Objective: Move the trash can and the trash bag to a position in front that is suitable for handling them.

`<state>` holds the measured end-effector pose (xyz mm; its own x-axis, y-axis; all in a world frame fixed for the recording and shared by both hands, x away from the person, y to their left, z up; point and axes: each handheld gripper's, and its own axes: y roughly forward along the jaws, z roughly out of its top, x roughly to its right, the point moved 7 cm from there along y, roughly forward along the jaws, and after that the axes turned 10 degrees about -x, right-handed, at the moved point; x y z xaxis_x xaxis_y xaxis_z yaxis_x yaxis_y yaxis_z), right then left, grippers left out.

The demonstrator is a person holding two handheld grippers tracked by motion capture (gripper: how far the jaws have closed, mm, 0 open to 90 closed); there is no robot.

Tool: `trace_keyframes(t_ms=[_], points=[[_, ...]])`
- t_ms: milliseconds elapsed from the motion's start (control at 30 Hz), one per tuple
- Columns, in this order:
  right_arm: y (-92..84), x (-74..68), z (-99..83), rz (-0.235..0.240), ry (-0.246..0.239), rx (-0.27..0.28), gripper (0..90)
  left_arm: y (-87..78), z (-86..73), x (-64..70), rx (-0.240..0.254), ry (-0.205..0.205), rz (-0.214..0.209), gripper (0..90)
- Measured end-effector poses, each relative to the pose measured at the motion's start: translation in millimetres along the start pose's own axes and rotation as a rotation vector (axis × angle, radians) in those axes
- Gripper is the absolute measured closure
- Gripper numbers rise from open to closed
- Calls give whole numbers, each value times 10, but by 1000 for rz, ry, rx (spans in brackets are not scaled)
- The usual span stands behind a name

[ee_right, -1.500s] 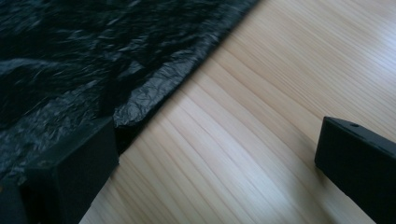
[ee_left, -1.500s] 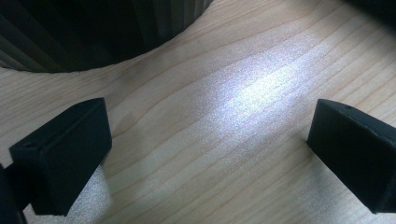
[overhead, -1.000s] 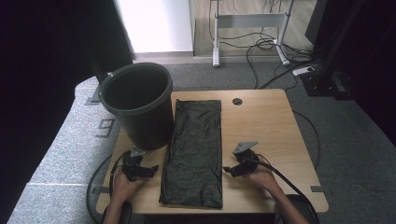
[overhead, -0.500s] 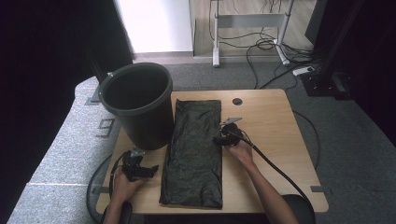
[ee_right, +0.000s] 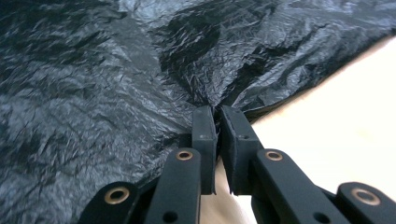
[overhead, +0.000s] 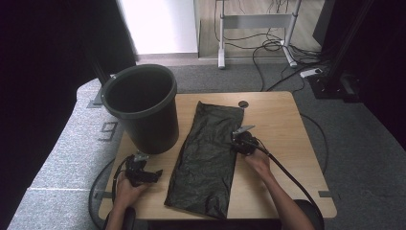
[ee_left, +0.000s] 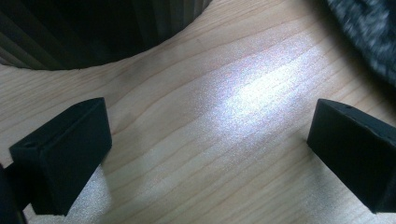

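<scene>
A black plastic bag (overhead: 206,153) lies flat and lengthwise down the middle of the wooden table (overhead: 277,120). My right gripper (overhead: 235,143) is at the bag's right edge. Its jaws have just been closing and now pinch a puckered fold of the bag (ee_right: 116,70) between the tips of the right gripper (ee_right: 218,112). My left gripper (overhead: 155,175) rests near the table's front left, pointing toward the bag. In the left gripper view, the left gripper (ee_left: 205,149) stands open over bare wood (ee_left: 224,93), nothing between its jaws.
A tall black bin (overhead: 141,108) stands at the table's back left, just beyond the left gripper; its ribbed base (ee_left: 93,32) is close ahead. A cable hole (overhead: 243,104) sits near the far edge. Cables trail off the front.
The right gripper has moved forward and left from the near right of the table to the bag's right edge and closed on it. The left gripper has stayed put.
</scene>
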<state>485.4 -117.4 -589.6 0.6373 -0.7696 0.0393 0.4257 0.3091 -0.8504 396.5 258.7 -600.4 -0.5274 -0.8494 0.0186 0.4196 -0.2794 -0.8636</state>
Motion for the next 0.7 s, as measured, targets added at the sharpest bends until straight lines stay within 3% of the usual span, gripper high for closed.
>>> trace_keyframes(t_ms=[233, 567, 700], points=[[-255, 204, -436, 1, 65, -8, 817, 0, 0, 5, 0, -2, 1, 0], [-621, 481, -1064, -38, 155, -9, 814, 1, 1, 15, 1, -4, 2, 0], [-717, 562, -1236, -45, 187, -3, 814, 1, 1, 16, 0, -4, 2, 0]])
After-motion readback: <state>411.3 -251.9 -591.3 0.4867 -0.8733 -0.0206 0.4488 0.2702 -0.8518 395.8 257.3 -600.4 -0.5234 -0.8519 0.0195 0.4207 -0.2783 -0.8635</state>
